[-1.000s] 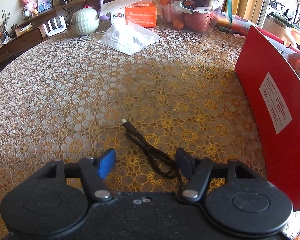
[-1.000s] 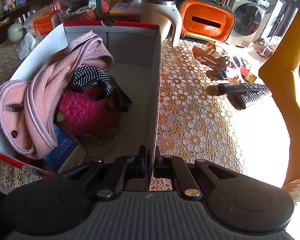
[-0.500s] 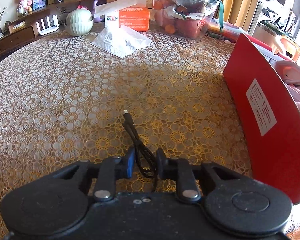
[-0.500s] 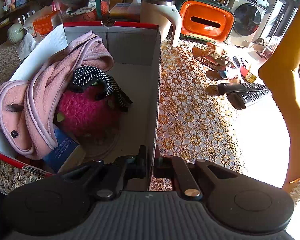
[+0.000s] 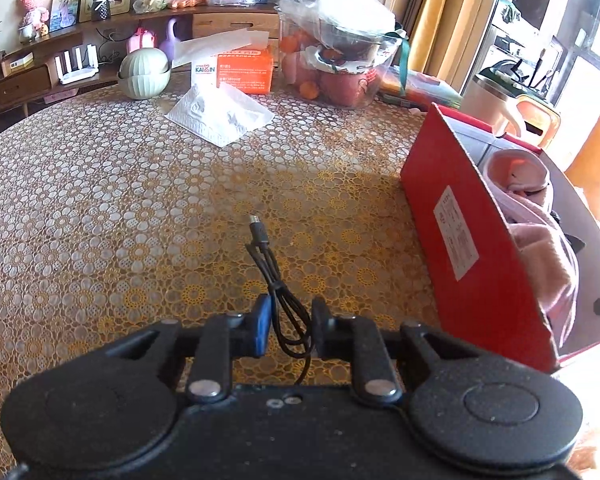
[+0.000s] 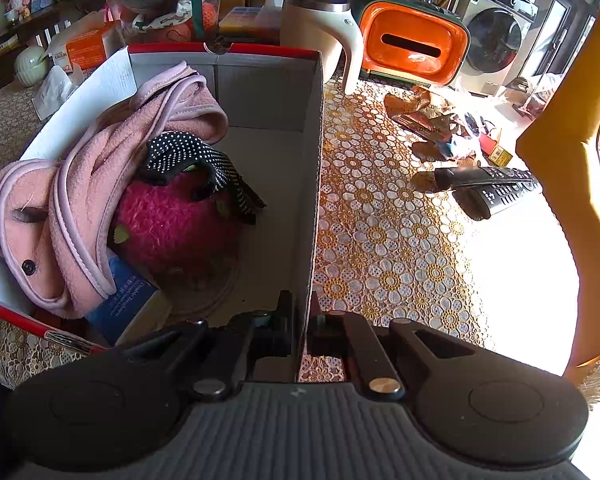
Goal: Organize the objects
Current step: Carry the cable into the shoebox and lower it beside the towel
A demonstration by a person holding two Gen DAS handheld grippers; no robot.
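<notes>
Left gripper (image 5: 288, 322) tilted downward, clamped on black USB cable (image 5: 278, 288); right gripper (image 6: 300, 326) angled down, pinching red box (image 6: 314, 184) wall.

The worktop (image 5: 100, 208) wears a lace-patterned cover of gold and white flowers. The open red box (image 5: 472, 240) stands on it as landmark. Left of the box, well apart, lies a white tissue (image 5: 220, 114), with an orange tissue carton (image 5: 244, 70) and a pale green bowl (image 5: 144, 74) beyond. Behind the box sits a bagged fruit container (image 5: 336, 60). Right of it lie two remote controls (image 6: 496, 188), wrappers (image 6: 424, 116) and a beige jug (image 6: 320, 28).
</notes>
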